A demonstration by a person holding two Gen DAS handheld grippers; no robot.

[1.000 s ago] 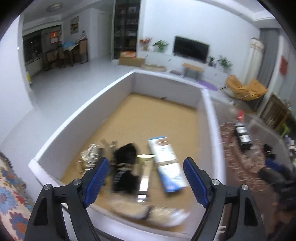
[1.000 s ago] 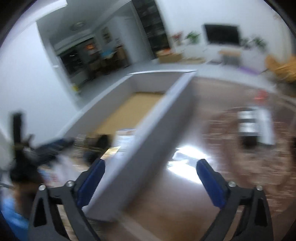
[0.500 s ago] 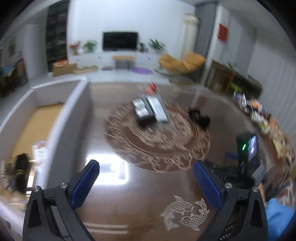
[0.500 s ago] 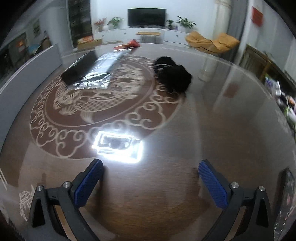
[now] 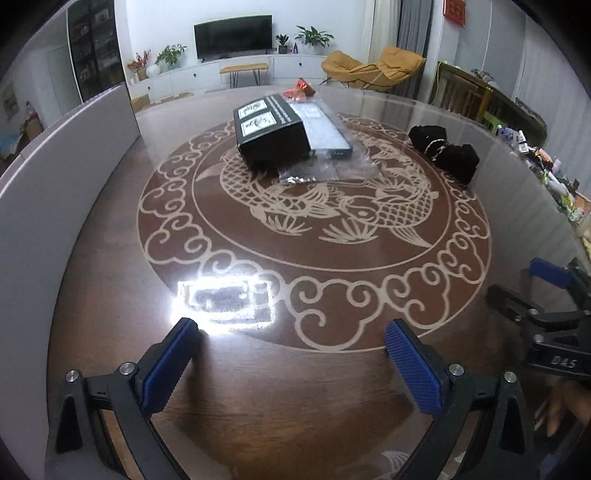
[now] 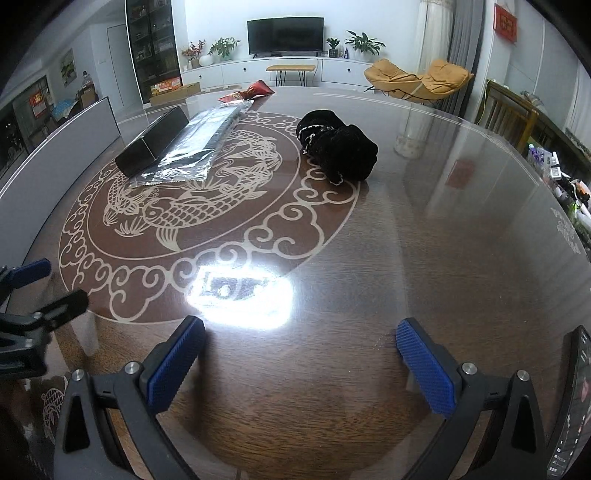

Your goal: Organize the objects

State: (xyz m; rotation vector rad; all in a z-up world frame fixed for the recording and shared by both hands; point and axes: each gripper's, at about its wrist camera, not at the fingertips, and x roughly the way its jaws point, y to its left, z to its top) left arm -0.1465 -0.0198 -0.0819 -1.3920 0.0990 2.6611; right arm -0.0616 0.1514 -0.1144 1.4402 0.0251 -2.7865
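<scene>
Both grippers, left gripper (image 5: 291,365) and right gripper (image 6: 301,363), hold jaws wide apart, empty. The black pouch (image 6: 338,151) lies ahead on the tabletop (image 6: 424,258), nearer the right; the black box (image 5: 271,134) lies nearer the left.

Home living room: wall TV (image 6: 285,36) over white low cabinet (image 6: 258,72), potted plants (image 6: 364,42), yellow lounge chair (image 6: 417,79), round glass-topped dining table (image 6: 443,240) with fish motif

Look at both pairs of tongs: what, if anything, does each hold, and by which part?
Nothing is held. The left tongs and the right tongs both stand open over bare table, well short of the black pouch.
</scene>
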